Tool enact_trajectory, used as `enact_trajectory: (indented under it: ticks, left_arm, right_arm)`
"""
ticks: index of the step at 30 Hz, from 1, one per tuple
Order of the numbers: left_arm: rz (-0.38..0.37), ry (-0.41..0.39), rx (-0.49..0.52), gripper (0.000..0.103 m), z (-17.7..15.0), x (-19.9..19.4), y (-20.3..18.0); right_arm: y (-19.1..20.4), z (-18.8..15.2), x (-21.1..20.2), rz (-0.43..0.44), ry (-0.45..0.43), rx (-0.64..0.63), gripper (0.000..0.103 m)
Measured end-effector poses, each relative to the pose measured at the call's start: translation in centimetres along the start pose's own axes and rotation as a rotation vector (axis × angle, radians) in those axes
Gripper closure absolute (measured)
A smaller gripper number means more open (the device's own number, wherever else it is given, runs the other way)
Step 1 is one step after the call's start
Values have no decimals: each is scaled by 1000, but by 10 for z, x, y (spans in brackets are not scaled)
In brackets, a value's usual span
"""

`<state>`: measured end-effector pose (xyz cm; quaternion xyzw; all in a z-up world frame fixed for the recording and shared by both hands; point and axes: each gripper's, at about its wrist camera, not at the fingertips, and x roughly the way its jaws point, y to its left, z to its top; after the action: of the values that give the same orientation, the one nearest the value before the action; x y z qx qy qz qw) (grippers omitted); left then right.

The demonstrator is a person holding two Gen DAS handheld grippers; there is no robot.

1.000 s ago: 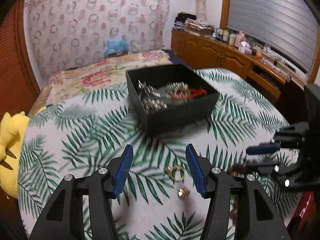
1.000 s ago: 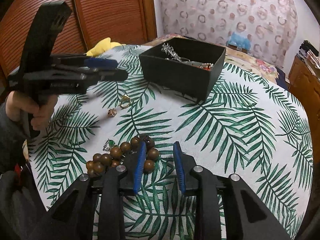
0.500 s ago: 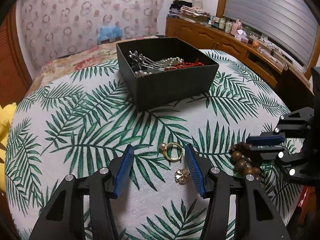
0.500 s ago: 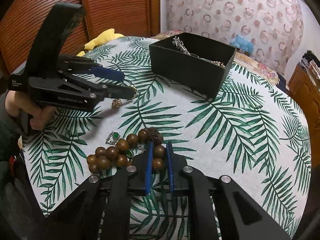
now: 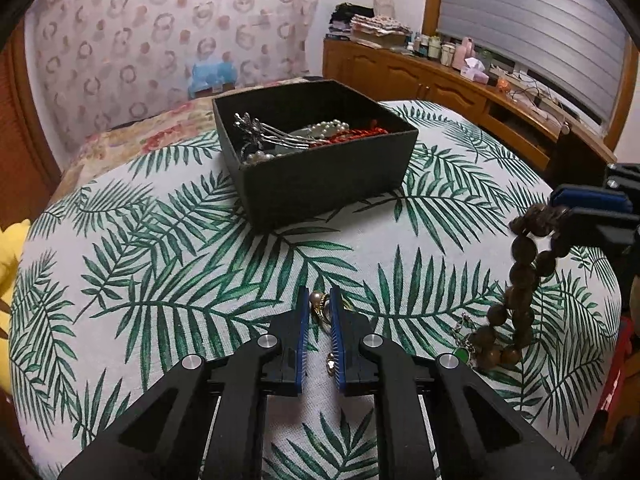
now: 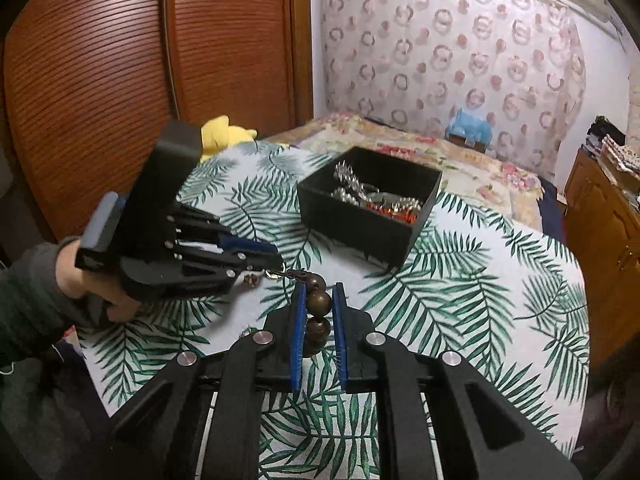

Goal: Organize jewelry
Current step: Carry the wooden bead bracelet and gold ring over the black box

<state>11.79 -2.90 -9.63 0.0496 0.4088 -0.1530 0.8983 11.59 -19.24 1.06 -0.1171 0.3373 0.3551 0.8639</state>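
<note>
A black jewelry box (image 5: 320,168) holding pearls, a silver hairpin and red beads stands on the palm-leaf tablecloth; it also shows in the right wrist view (image 6: 372,216). My left gripper (image 5: 321,308) is shut on a gold ring with a pearl (image 5: 319,305), low on the cloth. A small gold flower piece (image 5: 330,361) lies between its fingers further back. My right gripper (image 6: 318,304) is shut on a brown wooden bead bracelet (image 6: 318,301) and lifts it; the strand hangs down in the left wrist view (image 5: 520,276), its lower end on the cloth.
A green-stone pendant (image 5: 464,354) lies by the bracelet's lower end. A yellow plush (image 6: 224,134) sits at the table's far left edge. A bed (image 5: 132,140) lies behind the table, and a wooden sideboard (image 5: 440,84) runs along the right.
My left gripper has closed on the gold ring. My right gripper has closed on the bead bracelet and raised it off the cloth.
</note>
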Motion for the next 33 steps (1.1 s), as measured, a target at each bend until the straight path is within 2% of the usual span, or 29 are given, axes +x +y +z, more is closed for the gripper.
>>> enact_trajectory:
  ticks: [15,28,33]
  left_arm:
    - [5,-121,-34,94,14,-38,1]
    - [35,-177,-51,94,33,-54,10]
    - [39,-185,-59,94,39,-55,15]
  right_arm:
    - [-9,37,-21,-50,-68,-27,88]
    - [-33,85,0,-107,-95,-39,88]
    - [-46,108,11,-94,-115,-1,88]
